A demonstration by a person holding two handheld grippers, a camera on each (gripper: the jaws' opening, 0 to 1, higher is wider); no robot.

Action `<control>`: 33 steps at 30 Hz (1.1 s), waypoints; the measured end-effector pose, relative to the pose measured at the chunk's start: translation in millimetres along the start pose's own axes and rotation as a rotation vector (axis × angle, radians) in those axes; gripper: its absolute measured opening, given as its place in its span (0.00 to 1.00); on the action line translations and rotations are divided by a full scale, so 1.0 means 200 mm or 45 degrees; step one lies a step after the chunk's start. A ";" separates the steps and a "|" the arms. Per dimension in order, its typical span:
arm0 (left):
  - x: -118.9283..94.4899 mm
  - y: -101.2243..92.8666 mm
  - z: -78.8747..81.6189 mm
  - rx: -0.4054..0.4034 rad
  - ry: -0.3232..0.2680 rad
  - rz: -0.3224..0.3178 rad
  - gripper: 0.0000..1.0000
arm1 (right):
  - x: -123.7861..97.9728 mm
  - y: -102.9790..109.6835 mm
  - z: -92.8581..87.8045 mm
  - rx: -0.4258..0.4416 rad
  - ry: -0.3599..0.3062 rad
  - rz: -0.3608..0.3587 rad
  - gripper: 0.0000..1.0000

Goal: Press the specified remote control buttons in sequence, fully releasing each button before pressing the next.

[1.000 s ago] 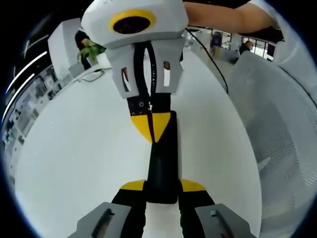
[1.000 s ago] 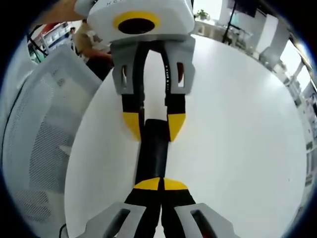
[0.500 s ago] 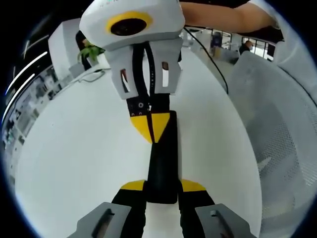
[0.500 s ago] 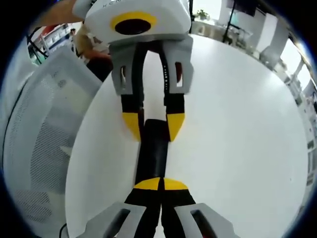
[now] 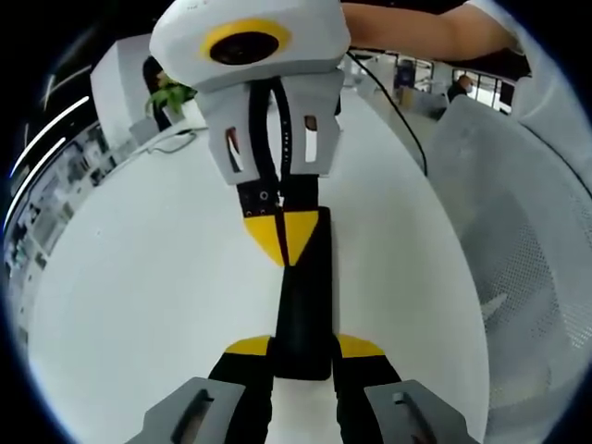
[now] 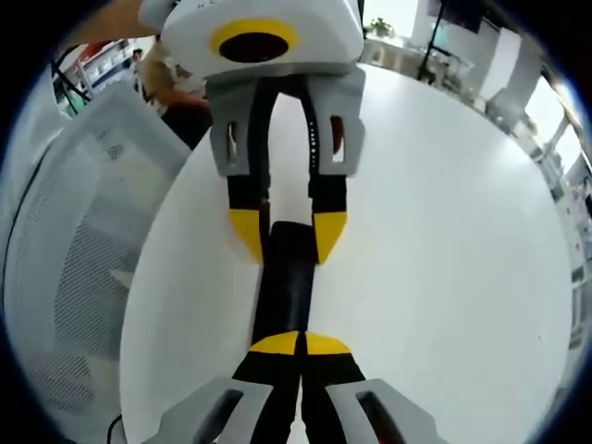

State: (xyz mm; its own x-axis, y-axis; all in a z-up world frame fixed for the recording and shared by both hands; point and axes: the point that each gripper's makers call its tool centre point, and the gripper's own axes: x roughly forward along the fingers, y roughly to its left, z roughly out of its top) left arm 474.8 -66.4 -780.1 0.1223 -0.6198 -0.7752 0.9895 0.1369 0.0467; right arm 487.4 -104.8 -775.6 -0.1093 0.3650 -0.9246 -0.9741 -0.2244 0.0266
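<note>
White table (image 5: 139, 277): remote (image 5: 303, 296) clamped in left claw (image 5: 303, 346).

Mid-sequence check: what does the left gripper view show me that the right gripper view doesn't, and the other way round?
Left gripper view: a dark cable trailing across the table. Right gripper view: bright window panes past the table's edge. Both: the left gripper clamping one end of the remote, the right gripper with shut tips on the remote's top, the white table, and a mesh chair beside it.
</note>
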 end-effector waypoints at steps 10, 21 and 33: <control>0.00 0.00 0.00 -0.004 -0.003 -0.005 0.24 | -0.07 0.00 0.04 0.010 -0.055 -0.060 0.00; 0.00 0.00 0.00 0.005 0.005 -0.014 0.24 | -0.12 0.01 0.03 0.019 -0.067 -0.097 0.00; 0.00 0.00 0.00 0.015 0.009 -0.014 0.24 | -0.16 0.02 0.04 0.020 -0.066 -0.112 0.00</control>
State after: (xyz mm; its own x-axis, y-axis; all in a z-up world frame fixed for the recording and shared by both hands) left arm 474.3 -67.0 -780.2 0.1112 -0.6160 -0.7798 0.9916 0.1210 0.0457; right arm 485.7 -110.9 -742.6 -0.0330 0.4288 -0.9028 -0.9833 -0.1756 -0.0475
